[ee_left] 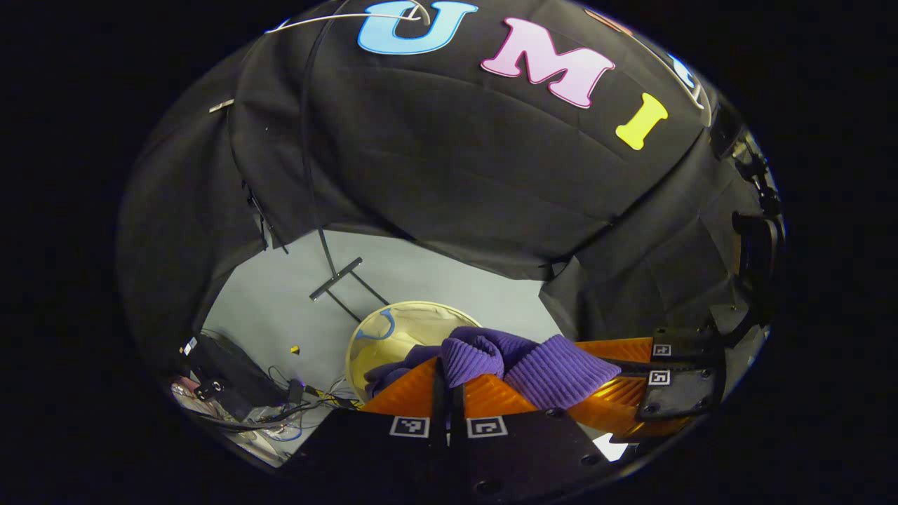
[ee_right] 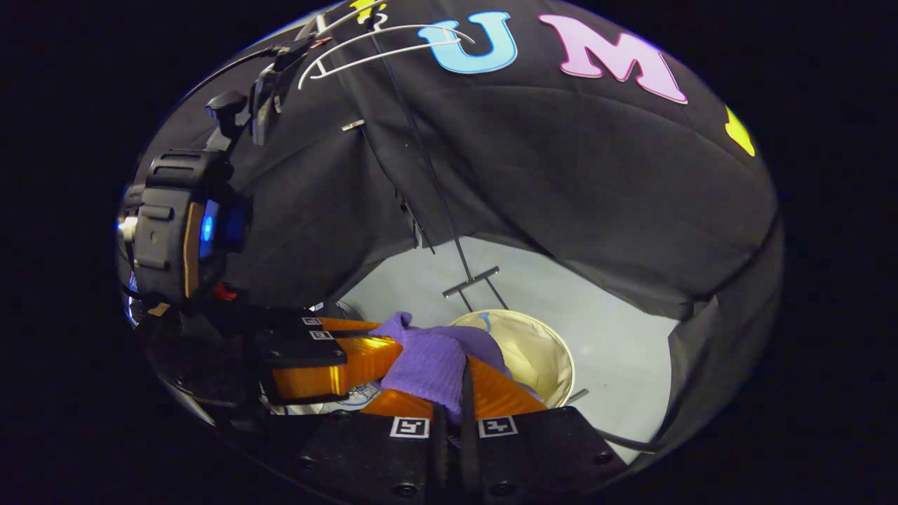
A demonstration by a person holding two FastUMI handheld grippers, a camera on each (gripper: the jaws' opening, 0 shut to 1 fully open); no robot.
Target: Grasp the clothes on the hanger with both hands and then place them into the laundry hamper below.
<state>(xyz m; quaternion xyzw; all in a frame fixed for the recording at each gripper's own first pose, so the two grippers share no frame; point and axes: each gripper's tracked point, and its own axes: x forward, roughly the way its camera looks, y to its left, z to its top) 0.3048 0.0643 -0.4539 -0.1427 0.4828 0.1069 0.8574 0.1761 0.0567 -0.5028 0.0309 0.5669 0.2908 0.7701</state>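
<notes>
Two grippers hold one purple knitted garment between them, above the hamper.

- Left gripper view: the left gripper [ee_left: 449, 393] has its fingers drawn together on a fold of the purple garment [ee_left: 533, 365], which bunches over the fingertips in thick ribbed ridges.
- Same view, right side: the right gripper [ee_left: 631, 382] lies just beside it, its fingers reaching into the same bunch of cloth.
- Same view, beyond the cloth: the laundry hamper [ee_left: 393, 337] stands on the pale floor [ee_left: 449, 273], round, pale and soft-walled, its mouth open. A thin dark stand [ee_left: 337, 277] rises just behind it, and a white wire hanger [ee_left: 351, 19] hangs bare at the top.
- Right gripper view: the right gripper [ee_right: 452, 389] is closed narrow on the purple garment [ee_right: 435, 361], which mounds over its tips. The left gripper [ee_right: 330, 365] comes in from the left and touches the same cloth.
- Same view: the laundry hamper [ee_right: 540, 351] sits just past the cloth, open, with a smooth fabric lining; the hanger [ee_right: 379, 42] is bare above.
- Judgement on progress: the garment is off the hanger and gripped on both sides; lowering it into the hamper and letting go remain.
</notes>
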